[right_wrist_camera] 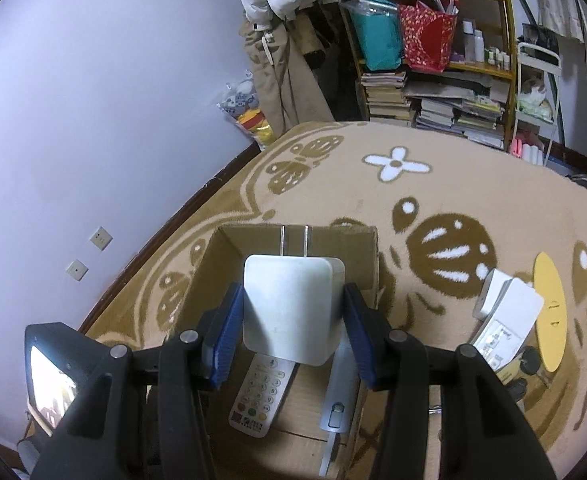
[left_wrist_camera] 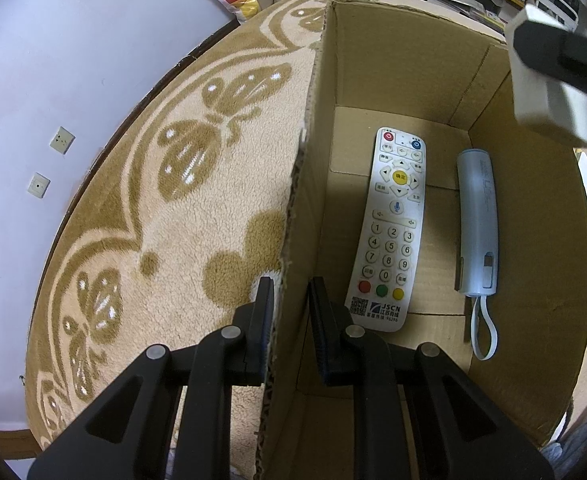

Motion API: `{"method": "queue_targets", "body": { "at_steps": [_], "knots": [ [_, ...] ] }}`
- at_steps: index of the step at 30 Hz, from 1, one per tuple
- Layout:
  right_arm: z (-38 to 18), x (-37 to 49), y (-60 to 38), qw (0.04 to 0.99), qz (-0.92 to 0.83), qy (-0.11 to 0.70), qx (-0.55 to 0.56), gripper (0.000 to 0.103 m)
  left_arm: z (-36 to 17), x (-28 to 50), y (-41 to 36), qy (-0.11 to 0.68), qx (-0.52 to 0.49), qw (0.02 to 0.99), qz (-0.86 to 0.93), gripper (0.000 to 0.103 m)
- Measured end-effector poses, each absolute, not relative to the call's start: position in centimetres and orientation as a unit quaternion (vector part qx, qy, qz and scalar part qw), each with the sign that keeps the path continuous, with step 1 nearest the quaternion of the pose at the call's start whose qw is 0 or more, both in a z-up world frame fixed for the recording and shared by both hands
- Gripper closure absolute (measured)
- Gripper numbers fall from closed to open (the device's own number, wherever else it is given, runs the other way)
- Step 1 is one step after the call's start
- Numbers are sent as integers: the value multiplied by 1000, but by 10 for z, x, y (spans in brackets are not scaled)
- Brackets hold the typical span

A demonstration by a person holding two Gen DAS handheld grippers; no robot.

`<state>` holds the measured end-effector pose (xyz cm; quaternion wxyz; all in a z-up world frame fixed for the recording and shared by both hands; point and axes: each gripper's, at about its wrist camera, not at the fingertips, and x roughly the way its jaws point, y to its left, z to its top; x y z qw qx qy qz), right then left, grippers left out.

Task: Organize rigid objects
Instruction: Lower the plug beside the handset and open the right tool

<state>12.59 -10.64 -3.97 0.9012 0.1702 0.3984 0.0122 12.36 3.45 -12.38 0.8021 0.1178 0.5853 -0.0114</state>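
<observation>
While my left gripper point(left_wrist_camera: 289, 320) straddles the near wall of the cardboard box point(left_wrist_camera: 373, 60), fingers either side of it and seemingly pinching it, my right gripper point(right_wrist_camera: 291, 330) clamps the white charger point(right_wrist_camera: 289, 308), prongs pointing forward. It hangs directly above the open box, so the coming move is straight down. Below lie the remote point(left_wrist_camera: 393, 232) and the pale power bank point(left_wrist_camera: 476, 224), long axes parallel, running away from me; the free floor between them looks narrow, though distortion makes that hard to judge.

A home room: patterned carpet point(right_wrist_camera: 473, 200), crowded bookshelf point(right_wrist_camera: 433, 64), hanging coats point(right_wrist_camera: 285, 72).
</observation>
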Motion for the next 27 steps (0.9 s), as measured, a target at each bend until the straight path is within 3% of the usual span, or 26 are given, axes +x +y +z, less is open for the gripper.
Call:
{"method": "queue_targets", "body": {
  "at_steps": [27],
  "knots": [
    [-56,126,-112,889,14,421,177,49,-124,124,35,585,118,802,-12,85]
  ]
}}
